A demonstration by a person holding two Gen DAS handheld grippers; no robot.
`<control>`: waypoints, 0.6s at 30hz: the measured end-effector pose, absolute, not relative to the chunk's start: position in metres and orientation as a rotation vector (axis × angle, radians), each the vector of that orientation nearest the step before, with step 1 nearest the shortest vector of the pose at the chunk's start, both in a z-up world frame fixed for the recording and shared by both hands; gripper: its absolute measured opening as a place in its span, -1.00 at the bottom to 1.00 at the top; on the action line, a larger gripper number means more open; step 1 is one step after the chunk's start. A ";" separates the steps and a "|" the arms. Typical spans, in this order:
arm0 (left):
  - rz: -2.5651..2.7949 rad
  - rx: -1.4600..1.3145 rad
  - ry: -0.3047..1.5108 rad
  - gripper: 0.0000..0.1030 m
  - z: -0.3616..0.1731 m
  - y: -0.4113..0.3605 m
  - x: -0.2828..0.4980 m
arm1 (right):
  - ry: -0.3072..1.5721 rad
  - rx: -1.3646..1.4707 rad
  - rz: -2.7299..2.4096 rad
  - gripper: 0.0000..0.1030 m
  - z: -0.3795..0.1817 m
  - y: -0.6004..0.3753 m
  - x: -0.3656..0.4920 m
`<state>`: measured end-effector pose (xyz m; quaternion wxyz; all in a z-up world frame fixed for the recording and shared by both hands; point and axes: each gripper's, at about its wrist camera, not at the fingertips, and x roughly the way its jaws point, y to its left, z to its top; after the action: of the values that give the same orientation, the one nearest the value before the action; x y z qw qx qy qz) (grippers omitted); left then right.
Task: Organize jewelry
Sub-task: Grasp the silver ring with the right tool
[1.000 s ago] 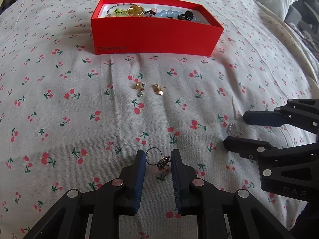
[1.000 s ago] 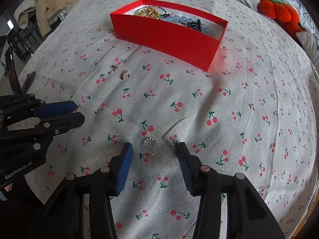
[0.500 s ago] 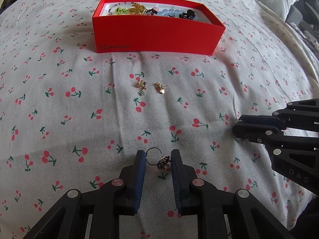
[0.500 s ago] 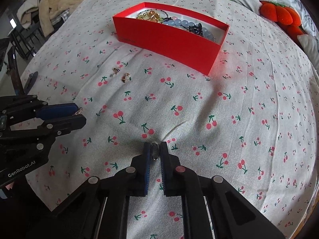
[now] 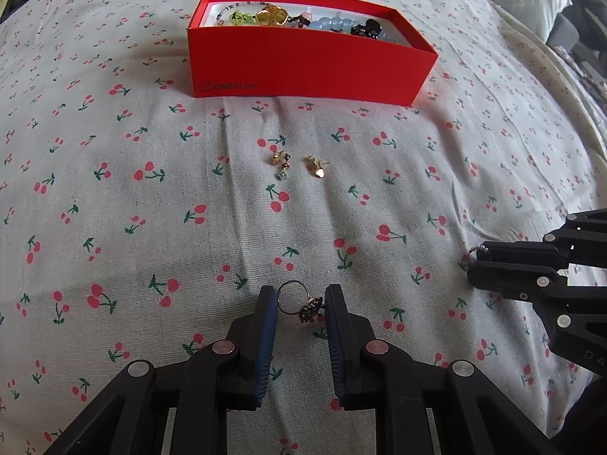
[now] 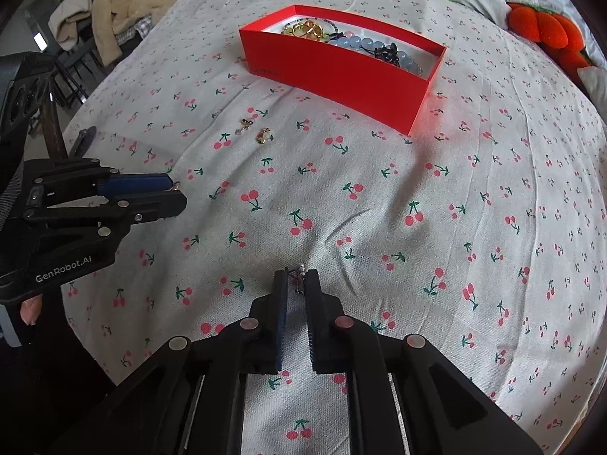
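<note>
My left gripper is shut on a ring with a dark stone and holds it just above the cherry-print cloth. My right gripper is shut on a small beaded silver ring, lifted a little off the cloth; it also shows in the left wrist view. A red open box with beads and gold pieces stands at the back, and shows in the right wrist view. Two small gold earrings lie on the cloth in front of the box.
The cloth covers a bed or soft round surface. Pillows and plush toys lie at the far right. A chair with draped clothes stands beyond the far left edge.
My right gripper closed on the beaded ring and lifted it off the cloth. My left gripper kept its hold on the dark-stone ring and moved slightly.
</note>
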<state>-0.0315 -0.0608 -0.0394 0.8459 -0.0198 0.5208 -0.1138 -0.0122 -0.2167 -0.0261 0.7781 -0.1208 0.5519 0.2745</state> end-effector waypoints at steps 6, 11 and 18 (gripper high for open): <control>-0.239 -0.042 1.102 -0.61 -0.040 -0.061 -0.032 | 1.182 -0.316 0.584 -0.11 -0.029 -0.215 -0.015; -0.239 -0.042 1.102 -0.61 -0.040 -0.061 -0.031 | 1.163 -0.322 0.559 -0.13 -0.029 -0.217 -0.011; -0.239 -0.042 1.102 -0.61 -0.040 -0.061 -0.031 | 1.160 -0.341 0.569 -0.68 -0.031 -0.217 -0.008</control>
<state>-0.0314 -0.0612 -0.0397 0.8450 -0.0200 0.5223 -0.1132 -0.0084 -0.2174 -0.0312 0.7849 -0.1582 0.5378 0.2638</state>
